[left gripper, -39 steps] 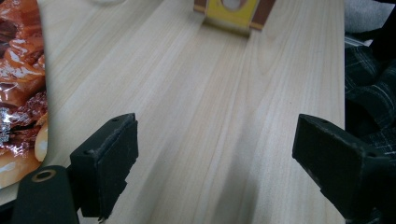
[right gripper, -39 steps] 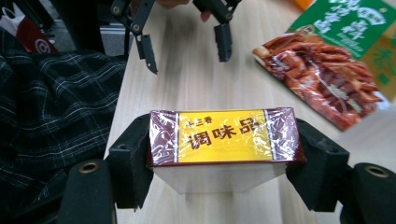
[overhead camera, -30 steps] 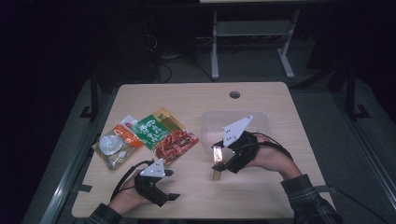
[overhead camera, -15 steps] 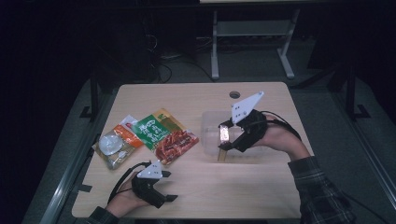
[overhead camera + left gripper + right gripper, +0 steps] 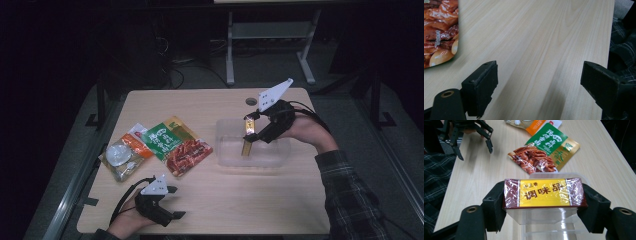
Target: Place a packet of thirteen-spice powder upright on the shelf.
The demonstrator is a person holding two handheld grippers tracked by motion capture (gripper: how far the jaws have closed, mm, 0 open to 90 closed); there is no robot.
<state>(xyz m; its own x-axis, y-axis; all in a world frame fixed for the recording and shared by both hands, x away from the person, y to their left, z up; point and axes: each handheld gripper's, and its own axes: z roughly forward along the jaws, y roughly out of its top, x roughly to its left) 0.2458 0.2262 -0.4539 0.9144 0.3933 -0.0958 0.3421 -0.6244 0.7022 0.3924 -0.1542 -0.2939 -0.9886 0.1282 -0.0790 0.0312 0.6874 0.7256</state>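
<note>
Seasoning packet [image 5: 544,193] clamped in right gripper [image 5: 544,195] above clear tub [image 5: 253,146], pale wooden table [image 5: 210,200], dark room, left gripper [image 5: 539,80] agape.

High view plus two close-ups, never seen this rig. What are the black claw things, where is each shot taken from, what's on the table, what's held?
No robot here: a person holds a hand-operated two-jaw claw in each hand. The high view looks down on the wooden table from the person's side. Each close-up comes from a camera riding on one claw, looking along its black jaws.

The left claw rests low near the table's front edge, jaws wide apart with nothing between them. The right claw grips a flat seasoning box, yellow label with dark red ends, by its two ends, above a clear plastic container.

Also on the table: a green and gold sauce packet picturing glazed meat, and an orange packet beside it.
</note>
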